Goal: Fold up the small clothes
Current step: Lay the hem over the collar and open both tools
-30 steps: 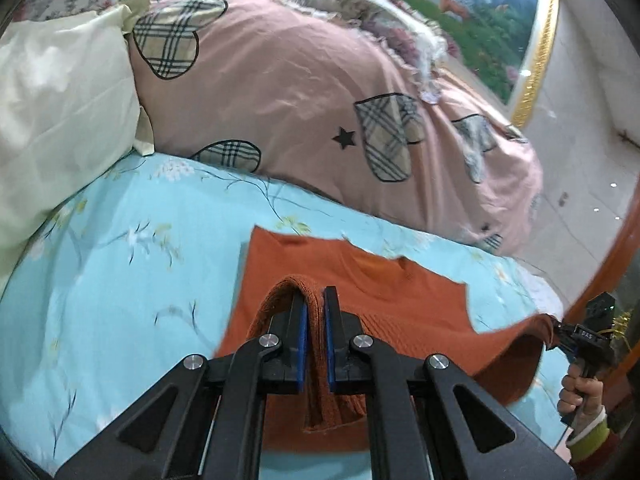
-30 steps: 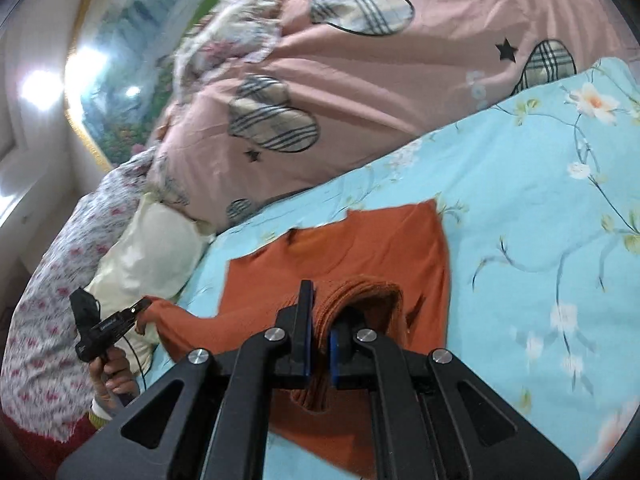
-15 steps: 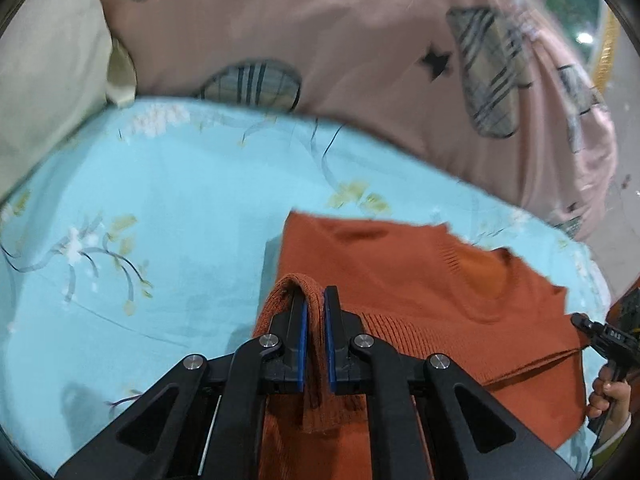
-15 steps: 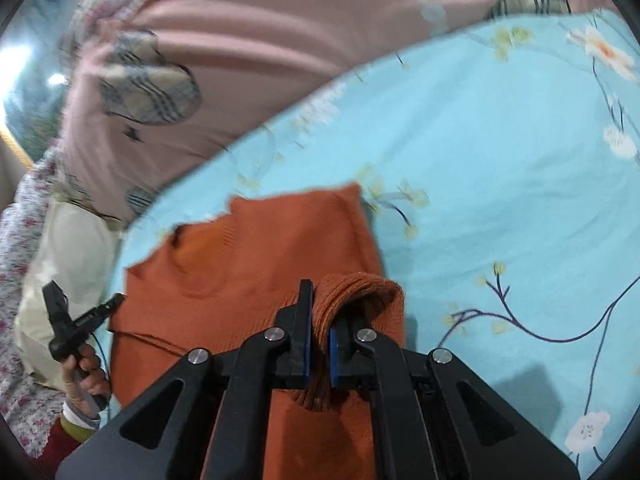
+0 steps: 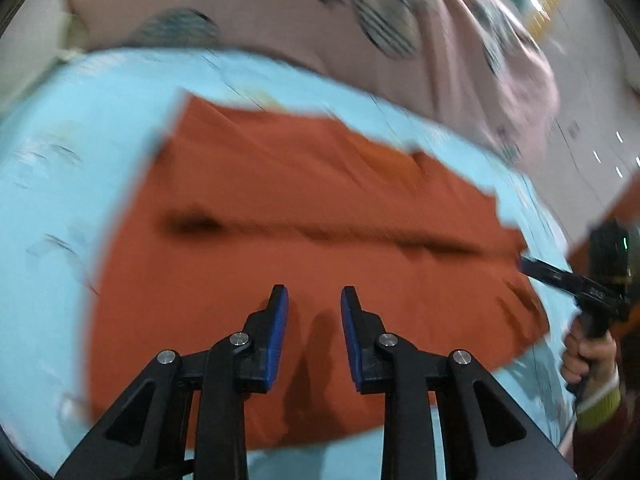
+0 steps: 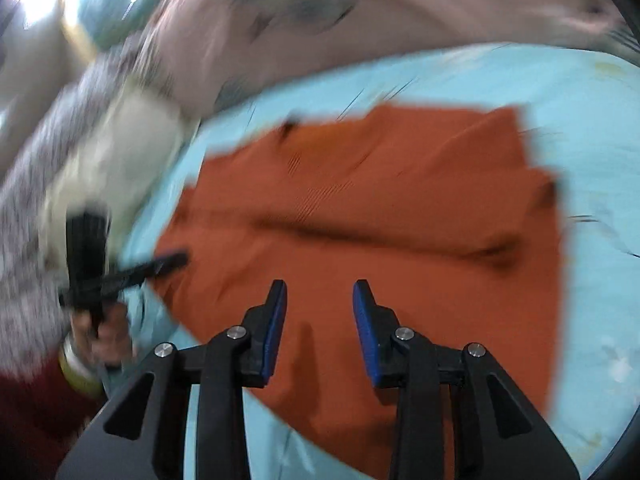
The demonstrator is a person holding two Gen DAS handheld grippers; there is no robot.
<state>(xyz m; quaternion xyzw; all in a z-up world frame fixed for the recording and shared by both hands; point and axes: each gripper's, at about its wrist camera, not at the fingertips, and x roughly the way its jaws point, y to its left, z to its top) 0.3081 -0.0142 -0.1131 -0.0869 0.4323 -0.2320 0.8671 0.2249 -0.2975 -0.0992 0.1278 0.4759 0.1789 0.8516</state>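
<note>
Sweater (image 5: 304,216), rust orange, lay spread on the light blue bed sheet (image 5: 60,208), already doubled over once: a dark crease ran straight across its width, and the near layer rested flat on top of the far one. Beyond the sweater's far edge sat a heap of pink bedding (image 5: 420,40); off its left side, in the right wrist view, lay a cream pillow (image 6: 132,152).

Both claws had just been opening, and nothing was between the pads of either. The left claw (image 5: 314,312) hung just over the sweater's near layer, blue pads parted and empty, the cloth flat beneath them. The right claw (image 6: 320,308) stood a little wider apart, equally empty, above the same near layer toward the sweater's other side. Each view also caught the other claw out at the sweater's side edge, its tips close to or at the cloth; the motion blur hid whether they touched.

Everything turned on this: the sweater's long axis ran side to side, across both claws' pointing lines, with one claw near each end. A further fold would probably bring one end over the other along that axis. The left claw was nearer the sweater's left end, the right claw nearer its right end, so either could take its own end.
</note>
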